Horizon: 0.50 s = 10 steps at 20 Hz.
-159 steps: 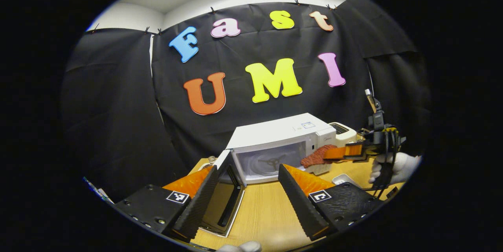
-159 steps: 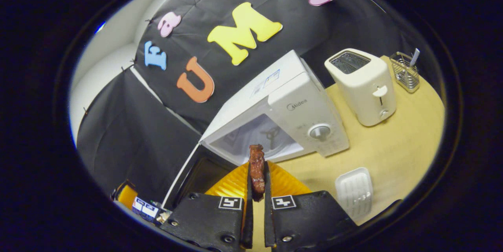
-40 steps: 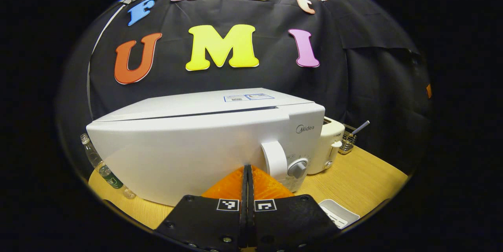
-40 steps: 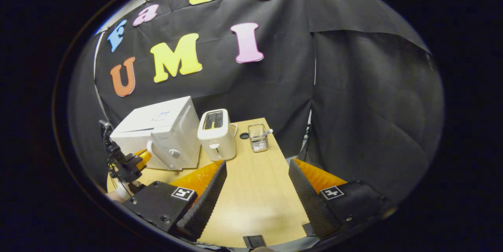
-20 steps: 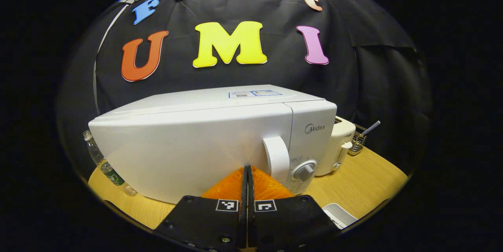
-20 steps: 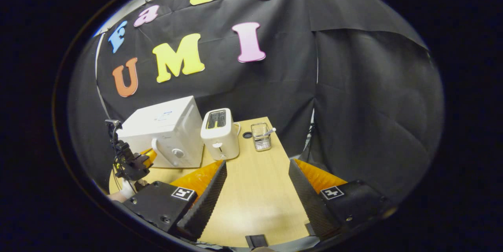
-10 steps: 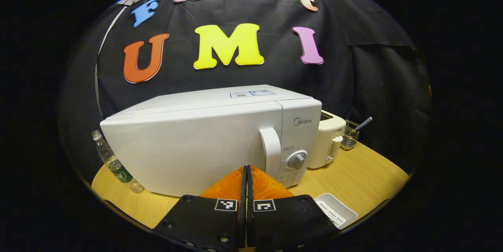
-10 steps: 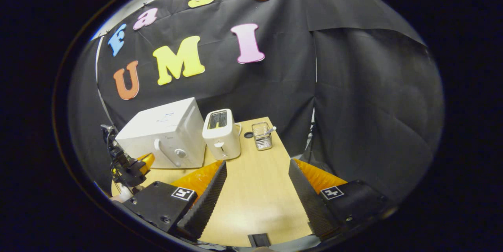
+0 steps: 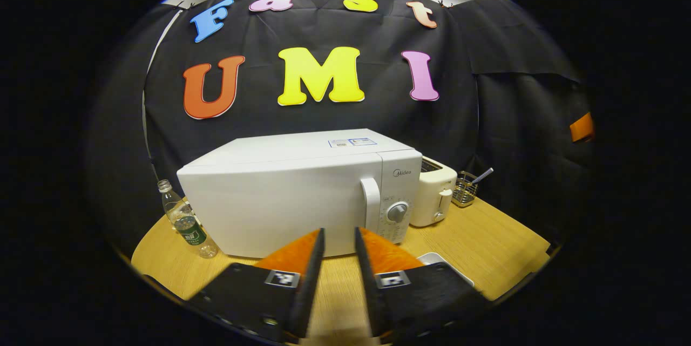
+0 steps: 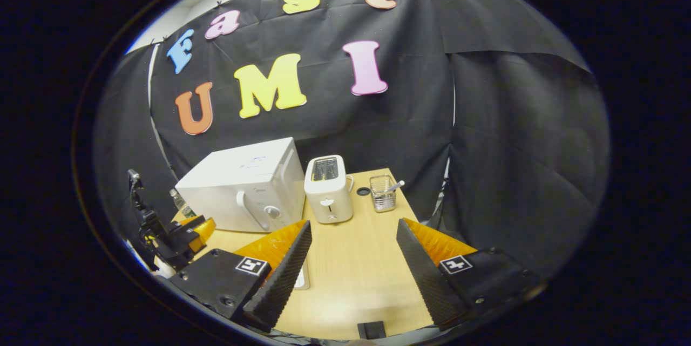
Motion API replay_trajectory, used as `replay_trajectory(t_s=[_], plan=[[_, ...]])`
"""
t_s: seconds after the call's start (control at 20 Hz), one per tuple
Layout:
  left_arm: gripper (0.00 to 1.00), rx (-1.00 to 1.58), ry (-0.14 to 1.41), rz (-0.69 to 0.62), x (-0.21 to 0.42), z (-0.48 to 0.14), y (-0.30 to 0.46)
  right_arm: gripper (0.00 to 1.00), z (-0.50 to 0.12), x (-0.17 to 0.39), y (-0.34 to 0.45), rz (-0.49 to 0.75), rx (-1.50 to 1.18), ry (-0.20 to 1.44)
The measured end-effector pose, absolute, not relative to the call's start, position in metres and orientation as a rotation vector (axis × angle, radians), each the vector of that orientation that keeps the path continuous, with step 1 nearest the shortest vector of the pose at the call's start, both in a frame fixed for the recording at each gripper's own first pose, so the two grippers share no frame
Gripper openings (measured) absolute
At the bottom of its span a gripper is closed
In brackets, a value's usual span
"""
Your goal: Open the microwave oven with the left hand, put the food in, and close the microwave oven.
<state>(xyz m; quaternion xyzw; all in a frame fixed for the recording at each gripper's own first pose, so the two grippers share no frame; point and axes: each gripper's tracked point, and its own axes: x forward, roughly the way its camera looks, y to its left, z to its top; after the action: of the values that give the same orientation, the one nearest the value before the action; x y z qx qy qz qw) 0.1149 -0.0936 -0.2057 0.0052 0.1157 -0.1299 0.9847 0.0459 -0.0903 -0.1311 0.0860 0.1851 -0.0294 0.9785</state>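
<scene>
The table (image 9: 486, 232) carries the same set of things as half a second ago, but it is now seen from farther back in the left gripper view, which indicates that the left gripper (image 9: 338, 238) has been drawn away from the microwave oven (image 9: 302, 189). The oven door (image 9: 270, 203) is seen flush with the casing, with its handle (image 9: 371, 200) beside the dial (image 9: 398, 212); two seconds ago a gap was seen along its top edge. The door is therefore judged to be closed. The food is not seen on the table and is taken to be inside the oven, where it was being carried eight seconds ago.

The left gripper's fingers, pressed together half a second ago, are now parted by a narrow gap, and nothing is held between them. The right gripper (image 10: 353, 238) is held wide open and empty over the table, well apart from the oven, as before.

The toaster (image 9: 432, 189), the wire basket (image 9: 464, 190), the bottle (image 9: 186, 222) and the white tray (image 9: 432, 257) are left undisturbed. All three steps of the task are judged complete.
</scene>
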Motion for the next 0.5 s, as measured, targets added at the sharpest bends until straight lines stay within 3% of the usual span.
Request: replay_trajectory(t_s=[0.05, 0.1, 0.5], plan=[[0.79, 0.015, 0.221, -0.255, 0.107, -0.201, -0.088, 1.0, -0.128, 0.045, -0.085, -0.053, 0.168, 0.364], [0.97, 0.019, 0.203, -0.245, 0.103, -0.194, -0.083, 1.0, -0.126, 0.045, -0.081, -0.049, 0.164, 0.358], [0.96, 0.0, 0.193, -0.181, 0.074, -0.164, -0.05, 1.0, -0.112, 0.039, -0.047, -0.023, 0.154, 0.318]])
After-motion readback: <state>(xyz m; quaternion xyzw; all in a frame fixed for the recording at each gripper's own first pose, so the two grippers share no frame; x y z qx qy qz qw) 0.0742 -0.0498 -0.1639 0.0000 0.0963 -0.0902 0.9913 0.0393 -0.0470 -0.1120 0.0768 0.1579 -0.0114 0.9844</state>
